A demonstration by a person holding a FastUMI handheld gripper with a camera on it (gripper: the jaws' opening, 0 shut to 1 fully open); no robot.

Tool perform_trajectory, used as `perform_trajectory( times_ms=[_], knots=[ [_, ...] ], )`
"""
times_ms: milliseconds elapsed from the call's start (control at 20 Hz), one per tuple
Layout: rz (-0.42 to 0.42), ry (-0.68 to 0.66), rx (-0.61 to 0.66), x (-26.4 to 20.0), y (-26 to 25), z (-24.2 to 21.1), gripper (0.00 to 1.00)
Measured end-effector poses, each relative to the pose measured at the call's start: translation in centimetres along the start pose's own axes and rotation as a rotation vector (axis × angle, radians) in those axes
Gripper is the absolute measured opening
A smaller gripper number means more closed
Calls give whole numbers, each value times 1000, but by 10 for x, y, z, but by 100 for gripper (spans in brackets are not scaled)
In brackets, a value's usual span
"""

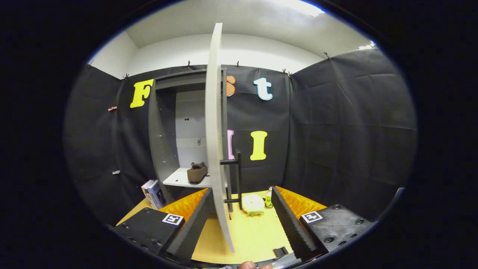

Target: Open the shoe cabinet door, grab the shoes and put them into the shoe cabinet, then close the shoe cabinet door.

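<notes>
The grey shoe cabinet (164, 142) stands ahead on the wooden floor, with its door (213, 123) swung open toward me and seen edge-on. A dark bar handle (237, 175) sticks out on the door's right face. A brown shoe (196, 172) lies on the cabinet's lower shelf (178, 180), left of the door. My gripper (242, 220) is open, and the door's lower edge hangs between its fingers without either finger touching it. The left finger (194, 220) lies on the cabinet side of the door, the right finger (289, 220) on the handle side.
Books (153, 194) lean against the cabinet's left foot. A pale round object (253, 204) and a small bottle (269, 198) sit on the wooden floor (254, 235) just beyond the fingers, right of the door. Black cloth walls close the booth on all sides.
</notes>
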State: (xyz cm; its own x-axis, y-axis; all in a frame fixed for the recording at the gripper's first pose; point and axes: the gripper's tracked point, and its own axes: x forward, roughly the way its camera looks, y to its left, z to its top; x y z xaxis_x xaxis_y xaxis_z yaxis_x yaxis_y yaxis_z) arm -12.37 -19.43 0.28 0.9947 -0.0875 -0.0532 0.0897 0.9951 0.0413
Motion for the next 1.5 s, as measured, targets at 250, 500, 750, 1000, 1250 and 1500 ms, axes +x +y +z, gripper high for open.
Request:
perform_trajectory(
  times_ms=[250, 500, 750, 1000, 1250, 1500],
  knots=[
    [-16, 9, -9, 31, -30, -4, 99],
    [17, 22, -9, 53, -30, -7, 99],
    [31, 34, 1, 50, -19, -7, 98],
    [61, 38, 19, 49, -12, -4, 98],
    [84, 29, 8, 49, -10, -5, 98],
    [108, 28, 42, 49, -10, -7, 98]
  ],
)
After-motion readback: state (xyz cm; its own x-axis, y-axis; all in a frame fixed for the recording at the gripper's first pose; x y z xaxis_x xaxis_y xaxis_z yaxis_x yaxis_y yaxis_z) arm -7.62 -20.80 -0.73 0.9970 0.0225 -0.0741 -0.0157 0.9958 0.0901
